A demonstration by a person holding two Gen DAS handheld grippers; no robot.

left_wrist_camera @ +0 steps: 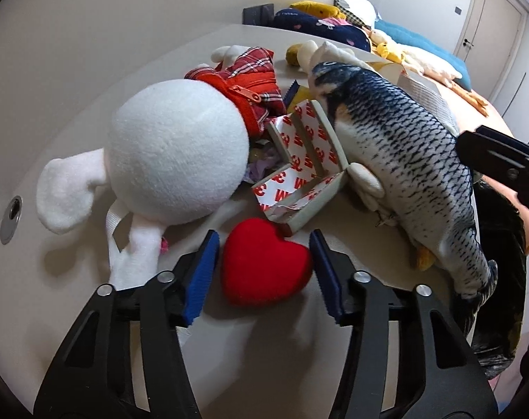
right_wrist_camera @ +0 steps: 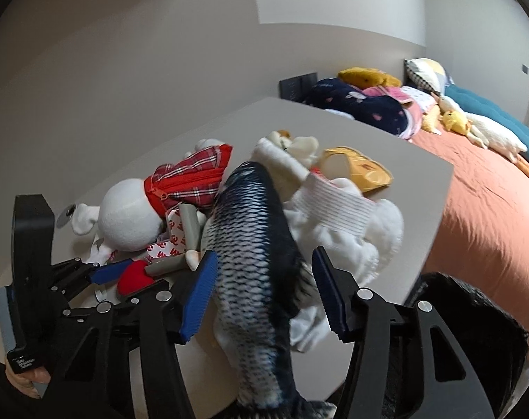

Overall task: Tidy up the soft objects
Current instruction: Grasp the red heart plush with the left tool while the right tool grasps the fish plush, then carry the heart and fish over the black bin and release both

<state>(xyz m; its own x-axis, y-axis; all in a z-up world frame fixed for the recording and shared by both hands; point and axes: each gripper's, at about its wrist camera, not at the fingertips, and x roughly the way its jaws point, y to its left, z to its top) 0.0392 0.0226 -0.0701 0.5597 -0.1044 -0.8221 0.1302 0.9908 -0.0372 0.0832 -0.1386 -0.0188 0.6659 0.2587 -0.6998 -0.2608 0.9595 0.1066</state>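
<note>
The left hand-held gripper stands wide, its blue ribbed pads on either side of a small red plush heart lying on the beige table, not gripping it. The right hand-held gripper is also spread wide around the tail half of a grey-blue scaled plush fish without closing on it. Behind the heart sits a grey foam piece backed with white paper printed with red "3M" logos. Left of it lies a white plush doll in a red plaid dress. Beyond the table, a bed with an orange sheet holds more plush toys.
</note>
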